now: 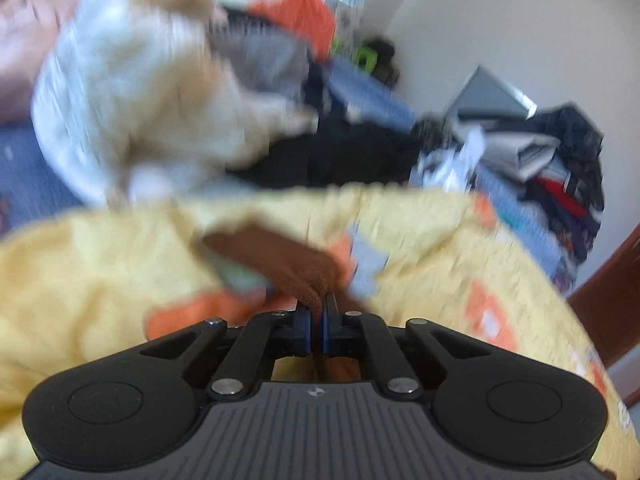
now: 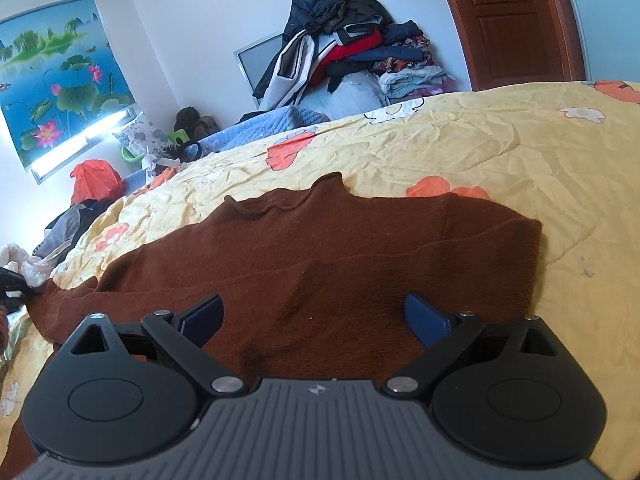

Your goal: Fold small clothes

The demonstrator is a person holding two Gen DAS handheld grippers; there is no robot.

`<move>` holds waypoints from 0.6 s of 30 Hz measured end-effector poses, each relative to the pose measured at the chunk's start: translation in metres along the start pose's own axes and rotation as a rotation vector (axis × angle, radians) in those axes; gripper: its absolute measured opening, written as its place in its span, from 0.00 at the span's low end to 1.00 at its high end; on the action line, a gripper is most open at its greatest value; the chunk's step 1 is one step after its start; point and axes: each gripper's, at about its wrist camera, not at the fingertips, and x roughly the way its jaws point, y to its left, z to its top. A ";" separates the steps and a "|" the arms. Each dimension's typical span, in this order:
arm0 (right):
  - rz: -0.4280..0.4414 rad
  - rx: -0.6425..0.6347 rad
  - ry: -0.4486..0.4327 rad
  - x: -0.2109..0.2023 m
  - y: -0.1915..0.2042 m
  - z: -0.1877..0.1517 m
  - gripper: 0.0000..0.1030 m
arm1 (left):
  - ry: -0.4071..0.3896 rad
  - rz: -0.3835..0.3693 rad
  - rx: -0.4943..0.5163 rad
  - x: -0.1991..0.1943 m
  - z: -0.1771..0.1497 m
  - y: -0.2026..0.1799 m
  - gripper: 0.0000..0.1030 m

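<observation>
Left claw (image 1: 316,312) is clenched on a fold of the brown sweater (image 2: 312,264), cloth pinched tight btwn its blue pads (image 1: 329,318); jaws nearly meet w/ just the knit in the gap. Left wrist view is badly blurred, so which part of the sweater it has can't be read there. Right wrist view shows a dark object at the sleeve end near the bed's left edge, prob. that claw, can't confirm.

Right claw (image 2: 314,320) is released, jaws spread wide, hanging over the sweater's lower body w/ nothing btwn the pads.

Sweater lies spread flat on the yellow flowered bedspread (image 2: 500,152), neck twd the far side of the bed, one sleeve stretched out to the left edge, other sleeve folded in at the right.

Beyond the far edge: heap of clothes (image 2: 352,52) against the wall, wooden door (image 2: 508,20) at right. Pale cloth pile (image 1: 132,92) off the bed's left side, blurred.
</observation>
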 end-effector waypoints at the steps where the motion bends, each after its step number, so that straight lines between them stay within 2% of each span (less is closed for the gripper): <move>1: 0.001 0.002 0.000 0.000 0.000 0.000 0.94 | -0.048 0.003 -0.015 -0.015 0.006 0.002 0.05; 4: 0.007 0.009 -0.004 -0.001 -0.002 0.000 0.94 | -0.150 0.024 -0.091 -0.058 0.016 0.023 0.05; 5: 0.010 0.012 -0.005 -0.001 -0.002 0.000 0.94 | -0.159 0.036 -0.102 -0.066 0.016 0.030 0.05; 7: 0.013 0.015 -0.006 -0.001 -0.003 0.000 0.94 | -0.161 0.051 -0.063 -0.076 0.010 0.034 0.05; 9: 0.013 0.015 -0.005 -0.001 -0.003 0.000 0.94 | -0.165 0.069 -0.021 -0.082 0.001 0.030 0.05; 11: 0.012 0.012 -0.004 -0.001 -0.002 0.000 0.95 | -0.158 0.059 -0.031 -0.087 -0.003 0.021 0.05; 14: 0.012 0.010 -0.004 -0.001 -0.002 0.000 0.95 | -0.162 -0.029 0.022 -0.095 -0.011 -0.027 0.05; 16: 0.028 0.024 -0.002 -0.001 -0.004 0.001 0.98 | -0.146 -0.153 0.091 -0.106 -0.028 -0.077 0.05; 18: 0.042 0.078 0.006 -0.002 -0.008 0.006 0.98 | -0.110 -0.309 0.187 -0.124 -0.061 -0.139 0.05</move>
